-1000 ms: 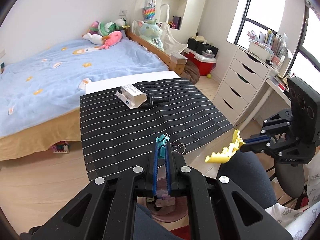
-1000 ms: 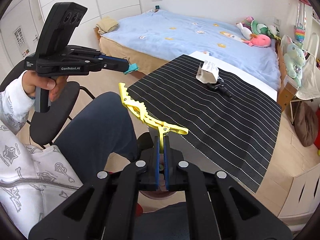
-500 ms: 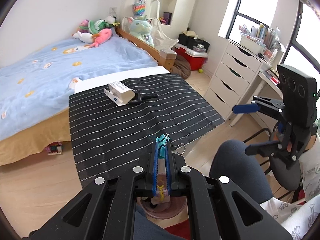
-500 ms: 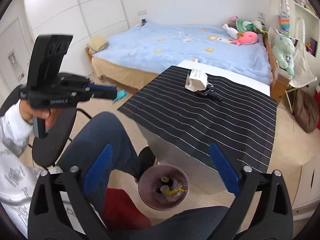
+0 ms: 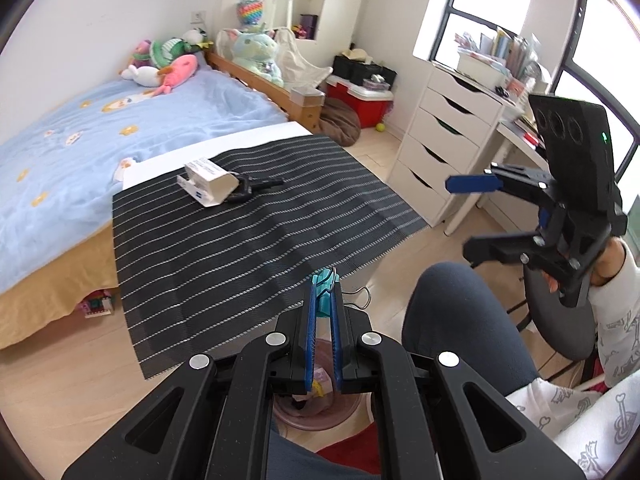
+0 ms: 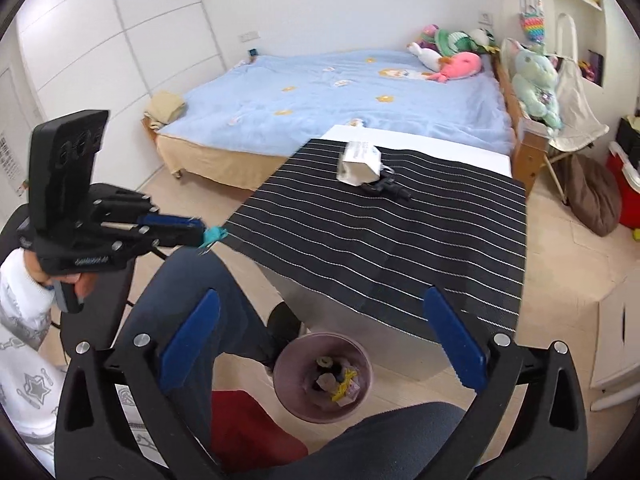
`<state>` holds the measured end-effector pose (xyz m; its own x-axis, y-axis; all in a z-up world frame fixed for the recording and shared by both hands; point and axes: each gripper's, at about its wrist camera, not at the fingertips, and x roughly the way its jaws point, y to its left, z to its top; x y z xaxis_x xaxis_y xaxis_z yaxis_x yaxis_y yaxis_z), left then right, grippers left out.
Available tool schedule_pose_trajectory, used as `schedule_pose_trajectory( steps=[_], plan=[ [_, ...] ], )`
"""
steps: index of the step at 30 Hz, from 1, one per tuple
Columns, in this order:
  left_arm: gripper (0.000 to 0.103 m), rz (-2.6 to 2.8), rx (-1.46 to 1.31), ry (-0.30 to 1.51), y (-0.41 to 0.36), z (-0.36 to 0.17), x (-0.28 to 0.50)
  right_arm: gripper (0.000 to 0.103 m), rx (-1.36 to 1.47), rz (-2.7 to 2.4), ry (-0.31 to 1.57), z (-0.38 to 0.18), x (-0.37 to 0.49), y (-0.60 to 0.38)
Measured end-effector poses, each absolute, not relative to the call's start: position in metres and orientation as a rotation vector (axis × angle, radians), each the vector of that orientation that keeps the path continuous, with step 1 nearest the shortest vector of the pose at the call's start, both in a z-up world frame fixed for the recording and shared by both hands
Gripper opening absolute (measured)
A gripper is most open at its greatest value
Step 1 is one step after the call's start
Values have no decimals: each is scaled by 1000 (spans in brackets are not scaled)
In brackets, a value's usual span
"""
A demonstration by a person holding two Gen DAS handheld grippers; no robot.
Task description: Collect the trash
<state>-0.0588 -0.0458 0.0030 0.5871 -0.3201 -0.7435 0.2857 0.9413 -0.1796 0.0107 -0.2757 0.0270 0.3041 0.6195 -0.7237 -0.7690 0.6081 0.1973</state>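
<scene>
My left gripper (image 5: 325, 291) is shut on a small teal clip (image 5: 322, 279) with a wire loop. It hangs over the near edge of the striped table, above the mauve bin (image 6: 281, 362) on the floor. The right wrist view shows this same gripper (image 6: 200, 236) at the left with the teal clip (image 6: 215, 235) at its tip. My right gripper (image 6: 320, 300) hangs over the bin, its jaws opening wide with nothing between them. A yellow clip (image 6: 344, 382) lies in the bin among other scraps. A white box (image 6: 358, 162) and a black object (image 6: 386, 187) lie at the table's far side.
A black striped cloth (image 6: 380, 248) covers the table. The person's legs (image 6: 188, 292) and a chair are beside the bin. Behind the table is a blue bed (image 6: 340, 92) with plush toys. A white drawer unit (image 5: 444, 140) stands to the right.
My right gripper went from shut on the yellow clip to wide open, and the yellow clip now lies in the bin. My left gripper kept its hold on the teal clip and shifted a little.
</scene>
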Motion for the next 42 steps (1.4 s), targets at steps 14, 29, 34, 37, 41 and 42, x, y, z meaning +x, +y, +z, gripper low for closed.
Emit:
schedule_pose_trajectory(
  steps=[14,29,34,37,41,42],
  plan=[
    [7,-419,22,916,-74,-5,-60,100,-157,867,858,23,19,-299],
    [95,-375,-22,897,-68,-13,-55,100,-137,869,858,22,19,-301],
    [95,-345,-35,885,-63,-13,-53,100,-158,876,847,23,15,-296],
    [95,-329,-43,882,-59,-13,-51,100,-169,881,842,25,13,-294],
    [95,-313,-34,863,-56,-11,-51,100,-184,881,837,25,13,-291],
    [95,-308,-34,860,-55,-11,-50,100,-185,881,835,26,14,-290]
  ],
)
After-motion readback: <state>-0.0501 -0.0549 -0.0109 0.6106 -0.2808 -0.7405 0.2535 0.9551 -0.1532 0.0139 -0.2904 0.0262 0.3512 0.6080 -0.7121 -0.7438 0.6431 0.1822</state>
